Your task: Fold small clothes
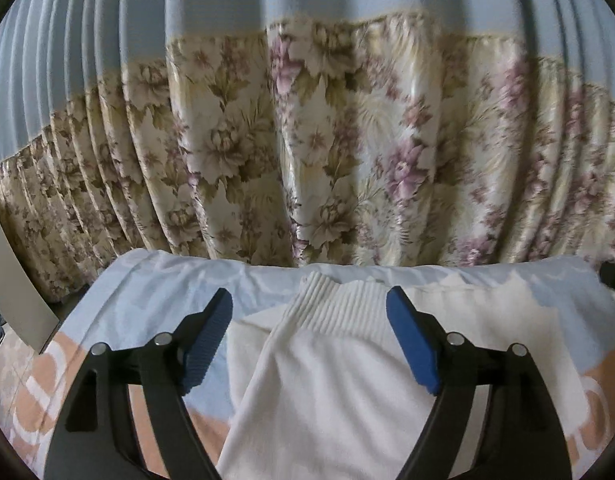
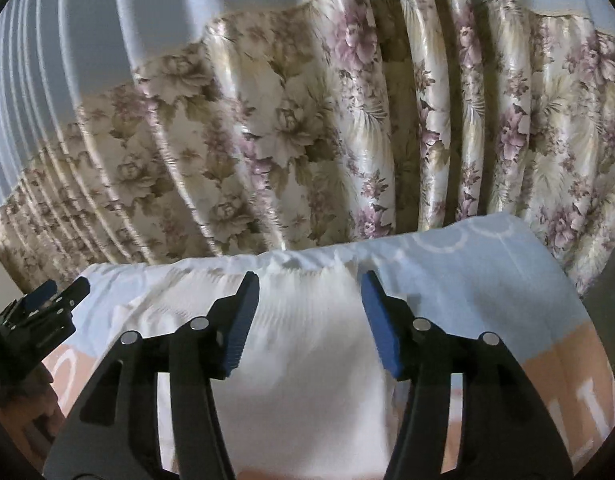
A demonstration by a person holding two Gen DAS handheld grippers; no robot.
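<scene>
Both grippers – left gripper, right gripper – gape wide over the white garment mid-frame; a thin pinch could grab the sheet too.

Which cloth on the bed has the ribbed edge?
The white garment between the open left gripper; the sheet beneath is smooth, blue and peach.

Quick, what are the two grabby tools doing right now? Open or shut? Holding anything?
Left tool: open, holding nothing, poised over the white knit garment.
Right tool: open, holding nothing, over the same garment.
</scene>
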